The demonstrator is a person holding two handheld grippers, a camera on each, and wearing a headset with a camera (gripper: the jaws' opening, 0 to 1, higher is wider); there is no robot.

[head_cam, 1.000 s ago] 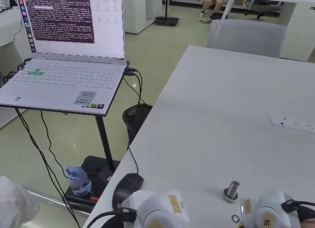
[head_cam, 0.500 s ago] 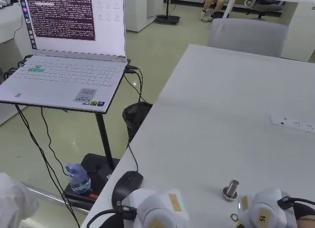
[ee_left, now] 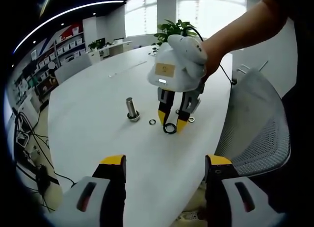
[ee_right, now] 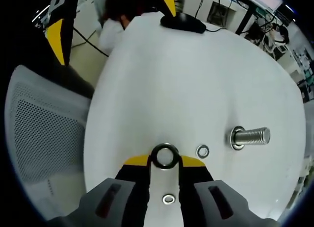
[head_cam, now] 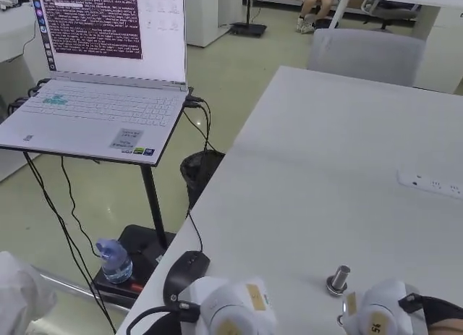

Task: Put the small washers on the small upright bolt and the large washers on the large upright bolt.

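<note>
My right gripper (ee_right: 165,161) is shut on a large dark washer (ee_right: 165,156), with its tips low over the white table (ee_right: 162,80). The left gripper view shows the same gripper (ee_left: 170,126) pointing down with the washer (ee_left: 170,128) in its yellow tips. One upright bolt (ee_right: 248,137) stands to the side; it is also in the head view as the bolt (head_cam: 338,279). A small washer (ee_right: 202,151) lies between the bolt and the held washer, and another small washer (ee_right: 168,199) lies under the jaws. My left gripper (ee_left: 167,161) is open and holds nothing, back from the bolt (ee_left: 131,108).
A black mouse (head_cam: 185,268) sits at the table's near left corner. A laptop (head_cam: 101,114) on a stand is left of the table, and a power strip (head_cam: 430,183) lies at the right. A mesh chair (ee_left: 260,124) stands by the table edge.
The right gripper's housing has drifted a little to the left in the head view. The bolt and the left gripper have kept their places.
</note>
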